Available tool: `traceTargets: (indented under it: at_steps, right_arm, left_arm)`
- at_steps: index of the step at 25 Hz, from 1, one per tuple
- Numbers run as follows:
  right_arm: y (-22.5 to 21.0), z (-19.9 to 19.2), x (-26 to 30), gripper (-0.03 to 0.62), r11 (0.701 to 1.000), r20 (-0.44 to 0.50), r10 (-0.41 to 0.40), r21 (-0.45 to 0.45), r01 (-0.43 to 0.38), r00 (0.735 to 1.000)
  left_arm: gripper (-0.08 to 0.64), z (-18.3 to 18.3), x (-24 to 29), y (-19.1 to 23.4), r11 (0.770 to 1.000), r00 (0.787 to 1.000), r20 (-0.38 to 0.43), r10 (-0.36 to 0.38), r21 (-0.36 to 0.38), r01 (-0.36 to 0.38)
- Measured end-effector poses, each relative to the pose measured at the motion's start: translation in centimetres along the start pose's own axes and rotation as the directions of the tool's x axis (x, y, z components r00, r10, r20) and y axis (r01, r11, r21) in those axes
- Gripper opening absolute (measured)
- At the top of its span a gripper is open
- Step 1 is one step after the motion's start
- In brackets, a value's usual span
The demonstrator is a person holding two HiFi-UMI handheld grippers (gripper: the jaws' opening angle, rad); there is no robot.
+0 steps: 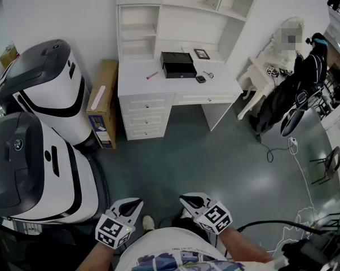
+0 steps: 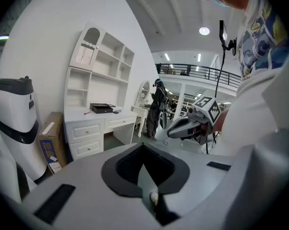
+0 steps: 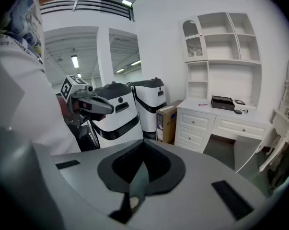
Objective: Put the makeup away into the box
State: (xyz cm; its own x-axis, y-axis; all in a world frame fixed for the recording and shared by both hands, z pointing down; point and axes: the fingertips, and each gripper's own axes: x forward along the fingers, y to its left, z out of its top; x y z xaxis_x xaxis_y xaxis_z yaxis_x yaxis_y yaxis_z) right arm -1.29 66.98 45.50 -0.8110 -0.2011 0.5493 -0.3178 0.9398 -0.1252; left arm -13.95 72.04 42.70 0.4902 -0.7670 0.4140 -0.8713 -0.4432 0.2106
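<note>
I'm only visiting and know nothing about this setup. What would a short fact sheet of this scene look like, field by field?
Setting: room with a white desk under white shelves
On the desk: black box; pink stick left of it; small dark item to its right
Beside the desk: cardboard carton; two large white-and-grey machines
Left gripper: shut, empty, far from the desk
Right gripper: shut, empty, far from the desk
Progress: nothing picked up yet
</note>
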Motion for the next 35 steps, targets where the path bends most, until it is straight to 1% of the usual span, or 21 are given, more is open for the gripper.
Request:
traceTargets:
  at_steps: [3,7,10,13,16,18,22,25,30,31,33,34,35]
  right_arm:
    - [1.0,0.4,0.5,0.025,1.000,-0.015,-0.012,-0.004,0.012,1.000]
    - [1.6,0.9,0.5,0.025,0.999,-0.033,-0.031,-0.008,0.031,0.999]
    - [1.7,0.6,0.2,0.025,0.999,-0.057,-0.036,-0.012,0.035,0.998]
    - [1.2,0.7,0.5,0.025,0.999,-0.071,-0.034,-0.024,0.033,0.997]
    - [0.0,1.2,1.3,0.025,0.999,-0.068,-0.025,-0.027,0.023,0.997]
    - [-1.0,1.7,2.0,0.025,1.000,-0.058,-0.015,-0.021,0.014,0.998]
    - [-4.2,2.9,3.6,0.025,1.000,-0.020,0.001,-0.002,-0.001,1.000]
    - [-8.1,4.6,4.3,0.026,1.000,0.020,-0.016,-0.005,0.016,1.000]
    - [-14.4,7.1,5.3,0.032,0.999,0.072,-0.036,0.003,0.036,0.997]
    - [-15.6,7.3,5.2,0.049,0.999,0.076,-0.043,0.004,0.043,0.996]
    - [-18.3,7.6,5.0,0.115,0.998,0.083,-0.060,0.007,0.060,0.995]
    - [-19.7,7.7,4.9,0.129,0.998,0.087,-0.068,0.011,0.067,0.994]
    - [-21.0,7.7,4.9,0.128,0.997,0.092,-0.074,0.015,0.073,0.993]
  left_arm:
    - [0.014,0.1,-0.3,0.4,1.000,0.999,0.018,-0.030,-0.001,0.030]
    - [0.014,0.2,0.0,0.7,0.998,0.997,0.041,-0.066,-0.020,0.067]
    - [0.014,0.3,0.7,0.4,0.996,0.995,0.050,-0.091,-0.014,0.091]
    - [0.014,0.4,1.2,0.7,0.995,0.994,0.053,-0.093,-0.019,0.094]
    - [0.014,0.5,2.0,1.2,0.996,0.995,0.046,-0.083,-0.029,0.084]
    - [0.014,0.8,2.8,1.7,0.997,0.996,0.037,-0.076,-0.023,0.077]
    - [0.014,2.0,4.9,3.8,0.999,0.999,0.011,-0.053,-0.008,0.053]
    - [0.014,4.2,7.4,5.2,0.999,0.999,-0.002,-0.040,0.000,0.040]
    - [0.014,8.4,12.5,8.1,0.998,0.999,-0.039,-0.026,0.063,0.028]
    - [0.014,9.2,13.6,8.5,0.997,0.999,-0.040,-0.022,0.070,0.024]
    - [0.015,10.9,15.7,9.0,0.996,0.999,-0.037,-0.015,0.082,0.018]
    - [0.014,11.7,16.8,9.2,0.996,0.999,-0.037,-0.012,0.087,0.015]
    - [0.015,12.3,17.9,9.5,0.996,0.999,-0.037,-0.009,0.091,0.013]
